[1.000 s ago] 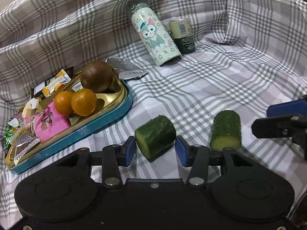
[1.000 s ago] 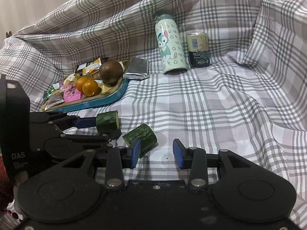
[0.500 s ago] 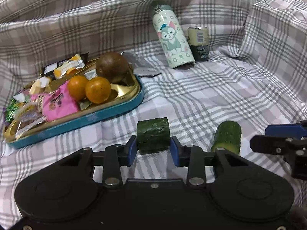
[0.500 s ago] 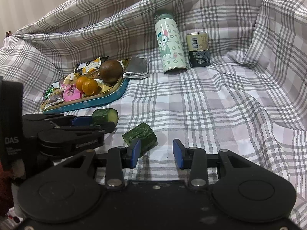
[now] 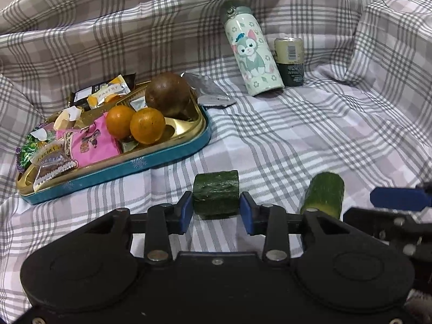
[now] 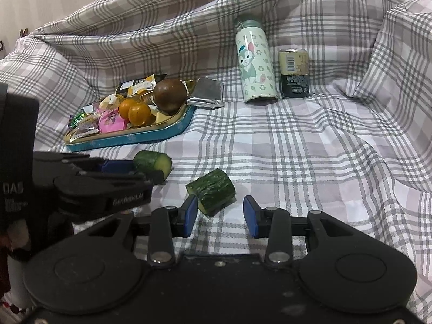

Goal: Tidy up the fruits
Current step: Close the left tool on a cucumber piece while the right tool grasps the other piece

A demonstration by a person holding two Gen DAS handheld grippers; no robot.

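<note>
Plaid cloth (image 5: 310, 140) covers the whole surface and rises in folds behind. On it, a blue tray (image 5: 151, 162) carries two oranges (image 5: 147, 129), a brown fruit (image 5: 167, 97) and snack packets (image 5: 89, 145); a foil pack (image 5: 210, 91) leans at its far corner. Farther back stand a cat bottle (image 5: 252, 54) and, just beside it, a can (image 5: 289, 64). The left tool (image 5: 216, 212) has a cucumber chunk (image 5: 216, 194) between its blue pads, which touch both cut ends while the jaws are opening slightly. A second chunk (image 6: 212, 191) lies on the cloth just ahead of the right tool (image 6: 220, 217), near its left pad. That tool's jaws stand apart with only cloth between them.
</note>
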